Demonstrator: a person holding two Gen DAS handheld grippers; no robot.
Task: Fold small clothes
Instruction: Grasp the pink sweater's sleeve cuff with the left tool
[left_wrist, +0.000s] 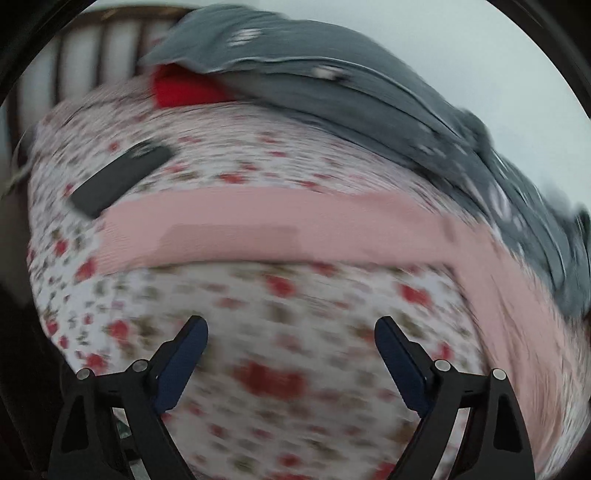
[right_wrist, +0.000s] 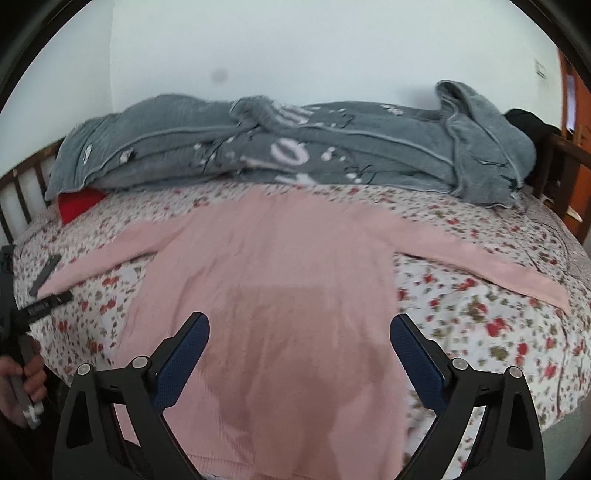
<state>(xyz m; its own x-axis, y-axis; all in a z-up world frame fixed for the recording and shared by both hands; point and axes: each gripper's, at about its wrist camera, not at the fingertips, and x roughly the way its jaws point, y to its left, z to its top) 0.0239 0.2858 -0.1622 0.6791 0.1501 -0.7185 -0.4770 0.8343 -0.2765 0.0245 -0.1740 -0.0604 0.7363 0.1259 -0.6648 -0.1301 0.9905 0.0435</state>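
Lying flat on bed (right_wrist: 480, 295): one pink sweater (right_wrist: 273, 280), one grey blanket (right_wrist: 295, 147)

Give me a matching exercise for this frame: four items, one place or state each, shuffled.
Items:
1. pink sweater
2. grey blanket
3. red item
4. right tool

Places/states:
A. bunched along the far side of the bed, by the wall
B. open, above the garment's lower part
C. spread flat, sleeves out to both sides
D. partly tucked under the blanket's left end

Pairs: 1-C, 2-A, 3-D, 4-B
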